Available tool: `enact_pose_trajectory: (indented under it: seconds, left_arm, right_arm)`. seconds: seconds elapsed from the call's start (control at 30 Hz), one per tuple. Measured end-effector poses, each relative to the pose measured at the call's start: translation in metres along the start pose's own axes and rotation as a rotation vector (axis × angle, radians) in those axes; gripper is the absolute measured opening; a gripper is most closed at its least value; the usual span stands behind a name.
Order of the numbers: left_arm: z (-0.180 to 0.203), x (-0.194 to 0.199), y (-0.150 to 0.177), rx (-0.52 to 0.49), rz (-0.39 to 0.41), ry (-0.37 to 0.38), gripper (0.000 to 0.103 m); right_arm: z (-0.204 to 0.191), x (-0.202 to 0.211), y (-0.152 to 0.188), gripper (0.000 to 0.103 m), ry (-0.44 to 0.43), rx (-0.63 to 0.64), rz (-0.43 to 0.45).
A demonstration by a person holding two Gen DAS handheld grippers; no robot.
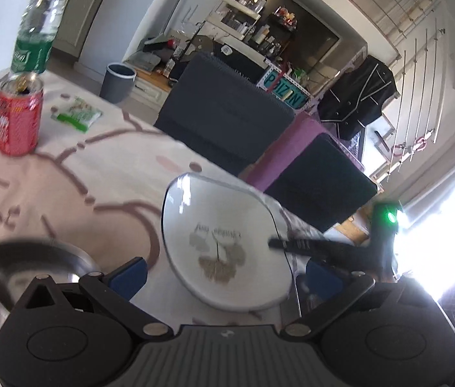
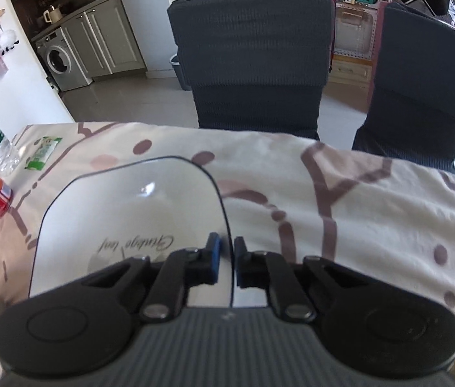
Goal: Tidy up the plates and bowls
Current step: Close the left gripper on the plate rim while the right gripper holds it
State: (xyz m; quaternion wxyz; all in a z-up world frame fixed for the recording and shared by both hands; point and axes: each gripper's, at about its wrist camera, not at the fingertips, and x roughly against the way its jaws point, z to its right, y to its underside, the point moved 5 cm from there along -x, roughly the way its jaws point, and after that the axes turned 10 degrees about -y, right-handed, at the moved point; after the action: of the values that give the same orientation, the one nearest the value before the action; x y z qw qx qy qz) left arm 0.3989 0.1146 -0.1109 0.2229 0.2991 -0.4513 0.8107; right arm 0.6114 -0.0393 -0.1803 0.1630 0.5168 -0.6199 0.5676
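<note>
Right tool (image 2: 226, 259) has its two pads nearly together on the right rim of the plate (image 2: 124, 213); I judge it as a pinch on that edge. From this tool the plate spreads toward 10 o'clock, flat on the tabletop (image 2: 340, 174). Left tool (image 1: 224, 271) is wide open and holds nothing; the plate lies at its 12 o'clock, between the fingers, and the steel bowl (image 1: 17, 264) at 9 o'clock. I think the right hand must lift, because it is nearer.
</note>
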Motion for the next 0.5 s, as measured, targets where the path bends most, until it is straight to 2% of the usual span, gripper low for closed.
enact_pose_trajectory:
  seconds: [0.03, 0.1, 0.13, 0.3, 0.37, 0.5]
  left_arm:
    - [0.001, -0.006, -0.006, -0.016, 0.006, -0.011, 0.1]
    - [0.002, -0.019, -0.018, -0.054, 0.02, -0.037, 0.086]
    - [0.001, -0.027, -0.023, -0.071, 0.019, -0.049, 0.083]
    - [-0.008, -0.067, -0.034, -0.162, -0.053, -0.111, 0.056]
    - [-0.013, -0.076, -0.034, -0.188, -0.06, -0.147, 0.048]
    - [-0.021, -0.082, -0.035, -0.243, -0.074, -0.186, 0.038]
  right_arm:
    - [0.002, 0.004, 0.003, 0.01, -0.001, -0.006, -0.002]
    - [0.0, 0.007, 0.007, 0.01, -0.002, -0.001, -0.015]
    - [0.0, 0.01, 0.01, 0.01, -0.007, 0.003, -0.024]
    - [0.002, 0.012, 0.014, 0.01, -0.051, -0.038, -0.02]
    - [0.003, 0.011, 0.013, 0.01, -0.058, -0.07, -0.01]
    - [-0.01, 0.006, 0.013, 0.009, -0.08, -0.046, -0.016]
